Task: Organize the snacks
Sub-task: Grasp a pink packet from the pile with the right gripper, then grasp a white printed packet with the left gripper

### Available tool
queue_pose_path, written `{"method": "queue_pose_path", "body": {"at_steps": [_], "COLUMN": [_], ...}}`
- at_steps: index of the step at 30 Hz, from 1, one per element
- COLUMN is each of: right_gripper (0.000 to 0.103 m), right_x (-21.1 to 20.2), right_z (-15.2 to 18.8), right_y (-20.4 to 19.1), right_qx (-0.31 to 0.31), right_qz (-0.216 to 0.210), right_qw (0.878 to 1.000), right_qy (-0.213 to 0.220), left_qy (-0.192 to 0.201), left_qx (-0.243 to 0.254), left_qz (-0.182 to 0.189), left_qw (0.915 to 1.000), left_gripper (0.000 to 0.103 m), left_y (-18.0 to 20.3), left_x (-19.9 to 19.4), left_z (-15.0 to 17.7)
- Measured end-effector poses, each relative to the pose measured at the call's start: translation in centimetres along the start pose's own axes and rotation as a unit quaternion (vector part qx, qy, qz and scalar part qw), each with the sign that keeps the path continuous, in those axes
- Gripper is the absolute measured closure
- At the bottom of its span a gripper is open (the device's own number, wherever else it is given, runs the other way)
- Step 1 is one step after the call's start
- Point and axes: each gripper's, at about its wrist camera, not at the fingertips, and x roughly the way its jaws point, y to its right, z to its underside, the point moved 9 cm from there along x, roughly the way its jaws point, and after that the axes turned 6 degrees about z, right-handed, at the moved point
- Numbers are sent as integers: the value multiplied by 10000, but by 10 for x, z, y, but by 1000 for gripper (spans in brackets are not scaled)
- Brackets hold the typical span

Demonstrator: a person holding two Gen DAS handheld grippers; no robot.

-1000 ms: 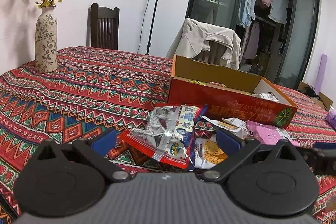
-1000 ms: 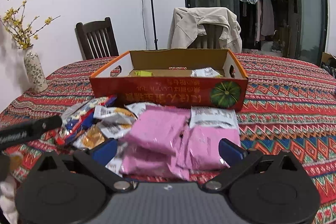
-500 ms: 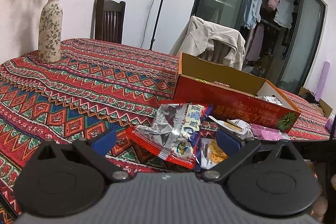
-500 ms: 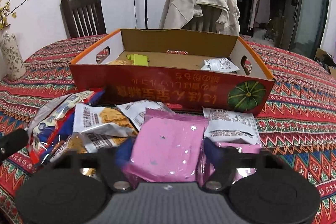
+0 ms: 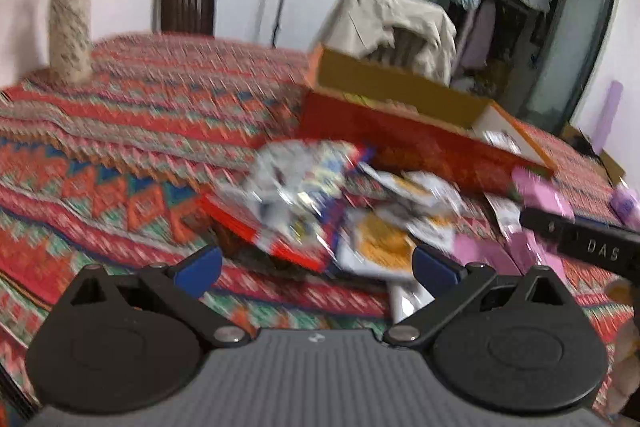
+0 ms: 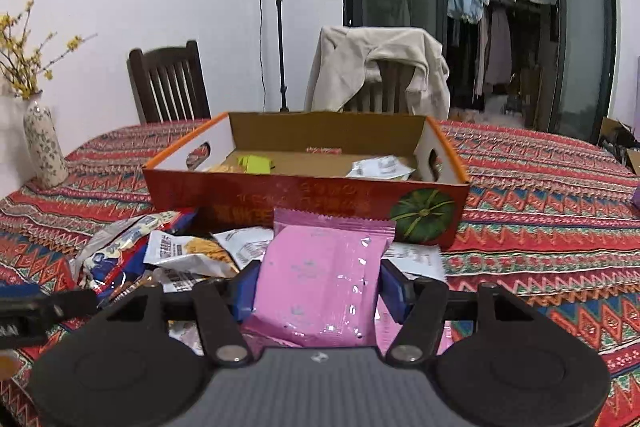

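Note:
A red cardboard box with a pumpkin picture stands open on the patterned tablecloth; a few packets lie inside. My right gripper is shut on a pink snack packet, lifted a little above the pile in front of the box. Loose packets lie left of it: a white one with orange crackers and a red-edged silver bag. My left gripper is open and empty, just short of the red-edged bag; this view is blurred. The box sits beyond.
A flowered vase stands at the table's far left. Two chairs stand behind the table, one draped with a beige jacket. More pink packets lie on the table. The right gripper's side crosses the left view.
My right gripper has closed on the pink packet and raised it off the pile. My left gripper has moved, blurring its view, and stays open.

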Motion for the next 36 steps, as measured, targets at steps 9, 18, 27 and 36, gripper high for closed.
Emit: {"method": "queue_pose_path", "body": {"at_steps": [9, 18, 27, 36], "right_gripper": [42, 42, 42, 42], "right_x": [-15, -20, -19, -15], "right_z": [18, 25, 31, 37], "right_y": [27, 41, 39, 37], "right_qx": [-17, 176, 240, 207], "right_qz": [-74, -347, -496, -472], "right_qw": [9999, 9989, 9982, 9986], "right_qy": [111, 268, 239, 137], "left_qy": [-236, -521, -469, -290], "left_qx": [437, 701, 703, 667], "left_qz": [-300, -768, -934, -667], "left_qw": [9983, 9932, 9920, 9951], "left_gripper": [0, 0, 5, 46], "left_y": [44, 63, 70, 67], "left_x": [20, 38, 46, 33], "left_z": [21, 36, 34, 31]}}
